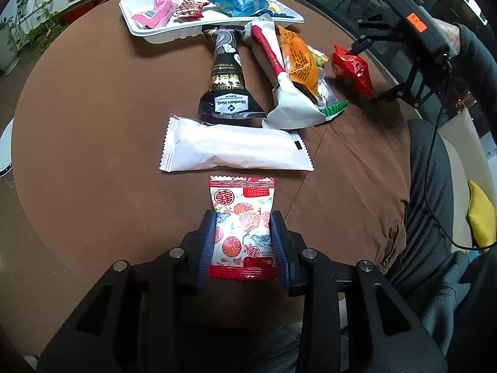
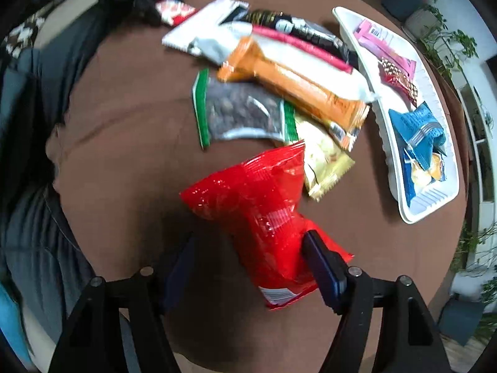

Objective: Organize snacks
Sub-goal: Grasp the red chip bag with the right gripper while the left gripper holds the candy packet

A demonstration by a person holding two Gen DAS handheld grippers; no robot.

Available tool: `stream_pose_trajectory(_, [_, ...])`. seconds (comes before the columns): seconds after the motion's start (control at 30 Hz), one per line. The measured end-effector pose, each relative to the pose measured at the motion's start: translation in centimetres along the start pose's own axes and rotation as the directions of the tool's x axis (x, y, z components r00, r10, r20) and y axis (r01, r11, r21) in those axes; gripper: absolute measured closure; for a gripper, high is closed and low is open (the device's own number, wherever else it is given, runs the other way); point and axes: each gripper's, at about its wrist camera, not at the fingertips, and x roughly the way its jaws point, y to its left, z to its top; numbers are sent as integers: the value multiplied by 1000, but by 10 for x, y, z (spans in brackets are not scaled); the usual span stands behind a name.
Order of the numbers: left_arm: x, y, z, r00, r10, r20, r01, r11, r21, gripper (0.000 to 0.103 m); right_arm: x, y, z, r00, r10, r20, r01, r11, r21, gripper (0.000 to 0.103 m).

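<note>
My left gripper point(image 1: 243, 245) is shut on a small red-and-white fruit-print packet point(image 1: 242, 205), its blue pads pressed to both sides of the packet. My right gripper point(image 2: 248, 267) points down over a shiny red packet point(image 2: 257, 199) that lies on the brown table. It is open: the right pad touches the packet's edge and the left finger stands apart from it. In the left wrist view the right gripper point(image 1: 369, 73) straddles this red packet point(image 1: 351, 68) at the table's right side. A white tray point(image 1: 139, 28) at the far side holds pink, dark red and blue packets.
Loose snacks lie mid-table: a long white packet point(image 1: 233, 149), a black pouch point(image 1: 228, 87), a white-and-red bag point(image 1: 289, 105), an orange bar point(image 2: 298, 87), a clear nut bag with green ends point(image 2: 239, 115) and a yellow packet point(image 2: 323, 161). A person's legs border the table's right edge.
</note>
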Motion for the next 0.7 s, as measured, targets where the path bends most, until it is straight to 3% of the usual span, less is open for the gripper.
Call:
stream_pose_trajectory(0.13, [1,-1,1,1000,5,4,-5,1000,-1,71,10,-9,0,1000,-4,7,4,998,63,27])
stream_pose_trajectory(0.23, [2,-1,0,1000,10,7,-10,1000,0,71,14,-22,-2,998,58,14,-59,983,173,28])
stream_pose_trajectory(0.3, [2,-2,0,1000,17,8,-17,1000,5,71,12,-23,-5,996,88,24,-91,973,214,38])
stream_pose_trajectory(0.47, [1,-5,-2,999,31,22,-31,999,9,71,6,-19,-19,995,57,77,-79,945,317,46])
stream_pose_trajectory(0.53, [1,-4,-2,999,26,31,-26,1000,1,71,-3,-10,-29,992,44,119,-86,923,374,52])
stream_pose_trajectory(0.57, [1,-4,-3,999,23,35,-23,1000,-4,71,-9,-6,-32,989,34,145,-90,913,398,63])
stream_pose_trajectory(0.7, [0,-4,-8,999,21,46,-20,1000,-14,71,-25,3,-42,970,2,244,-122,870,478,71])
